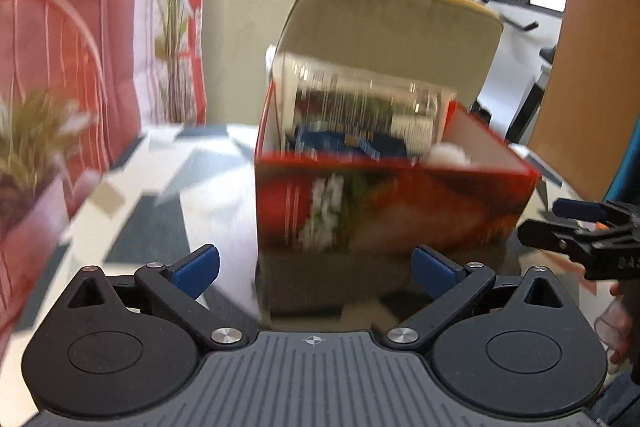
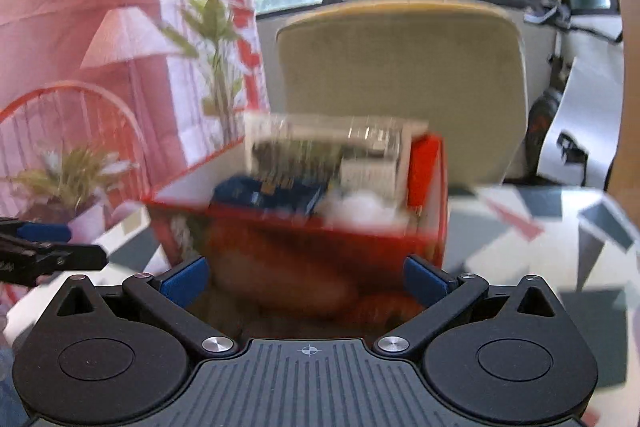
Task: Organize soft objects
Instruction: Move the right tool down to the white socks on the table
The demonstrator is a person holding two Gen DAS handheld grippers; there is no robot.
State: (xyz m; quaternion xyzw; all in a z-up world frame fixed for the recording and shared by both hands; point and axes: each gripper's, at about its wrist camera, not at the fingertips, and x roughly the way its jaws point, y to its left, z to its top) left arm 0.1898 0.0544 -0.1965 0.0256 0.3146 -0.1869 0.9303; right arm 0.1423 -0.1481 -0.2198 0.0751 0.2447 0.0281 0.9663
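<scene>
Both the left gripper (image 1: 316,269) and the right gripper (image 2: 306,279) are wide open and hold nothing. The red box (image 1: 384,203) is close and full, so a bump could tip it and spill the soft things.

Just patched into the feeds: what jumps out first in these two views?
The open red box dominates both views, sitting on the patterned tablecloth before a beige chair. Inside it stand a clear package, something blue and a white fluffy item. Both grippers, left and right, are open and empty.
</scene>
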